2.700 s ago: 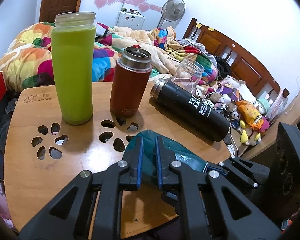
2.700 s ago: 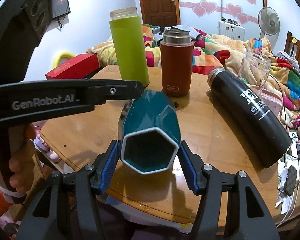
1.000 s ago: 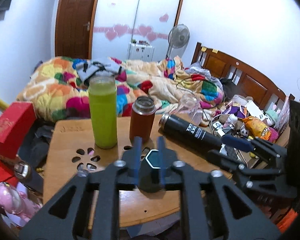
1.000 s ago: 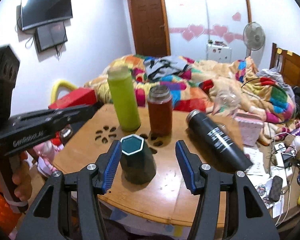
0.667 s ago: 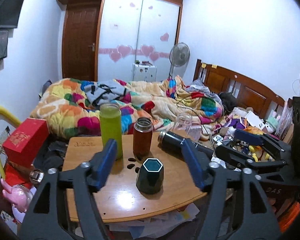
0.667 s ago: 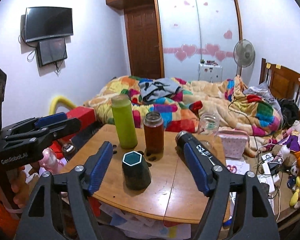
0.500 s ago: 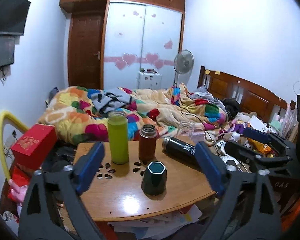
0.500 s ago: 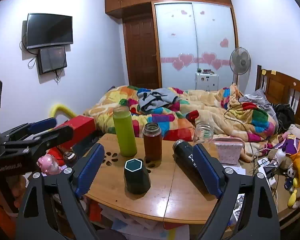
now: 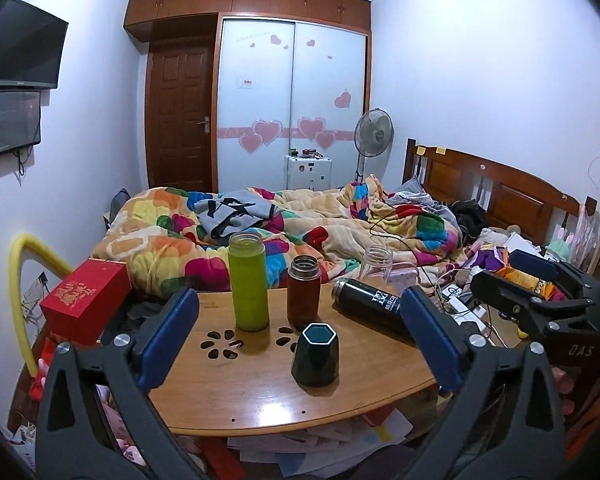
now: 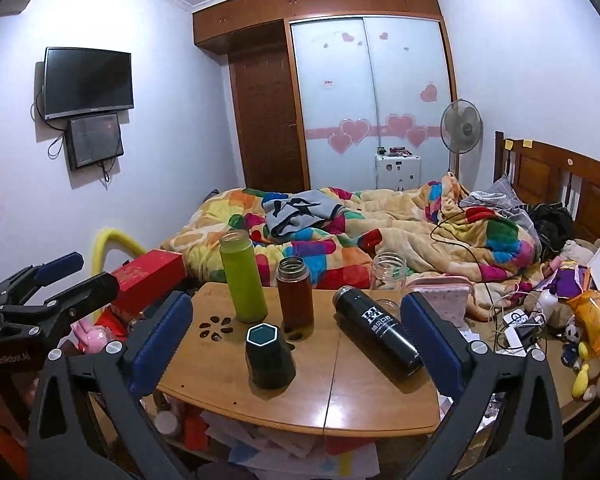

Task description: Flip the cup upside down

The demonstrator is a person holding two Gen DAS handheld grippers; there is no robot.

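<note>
A dark teal hexagonal cup [image 9: 315, 355] stands free on the wooden table [image 9: 364, 404], narrow hexagonal end up; it also shows in the right wrist view [image 10: 269, 357]. I cannot tell whether that top end is an opening or the base. My left gripper [image 9: 300, 338] is open and empty, held back from the table. My right gripper [image 10: 296, 340] is open and empty too, also well back. Each gripper appears at the edge of the other's view.
On the table stand a tall green bottle [image 9: 248, 282], a brown flask [image 9: 303, 292] and a glass jar [image 9: 375, 265]; a black flask [image 9: 370, 307] lies on its side. A red box [image 9: 85, 299] sits left, a bed behind, clutter on the floor at right.
Both grippers let go of the cup, opened wide and pulled back and up from the table. The cup went from lying in the right gripper to standing on the table.
</note>
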